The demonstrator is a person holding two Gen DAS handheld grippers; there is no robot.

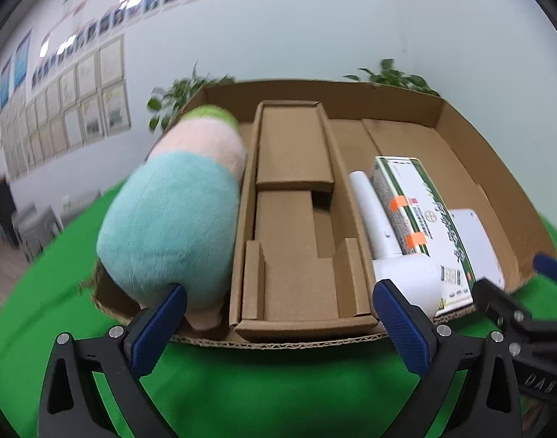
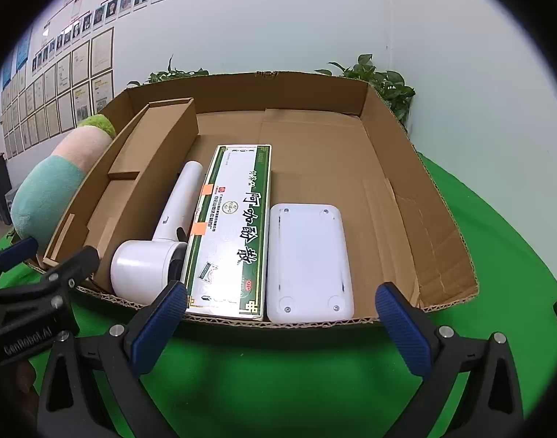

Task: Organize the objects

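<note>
A large open cardboard tray [image 1: 461,146] [image 2: 406,168] sits on a green cloth. In it from left: a plush toy [image 1: 176,219] [image 2: 56,182] in teal, pink and green, a long brown cardboard insert [image 1: 296,219] [image 2: 132,182], a white hair dryer [image 1: 391,248] [image 2: 158,241], a green-and-white printed box [image 1: 424,211] [image 2: 231,226] and a flat white device [image 1: 475,244] [image 2: 307,262]. My left gripper [image 1: 278,328] is open just before the tray's near edge, in front of the insert. My right gripper [image 2: 280,325] is open and empty before the near edge, facing the printed box and white device.
The green cloth [image 1: 278,394] [image 2: 278,383] covers the table around the tray. Potted plants [image 1: 183,91] [image 2: 380,84] stand behind the tray against a white wall with framed papers. The tray's right part [image 2: 388,197] is bare cardboard.
</note>
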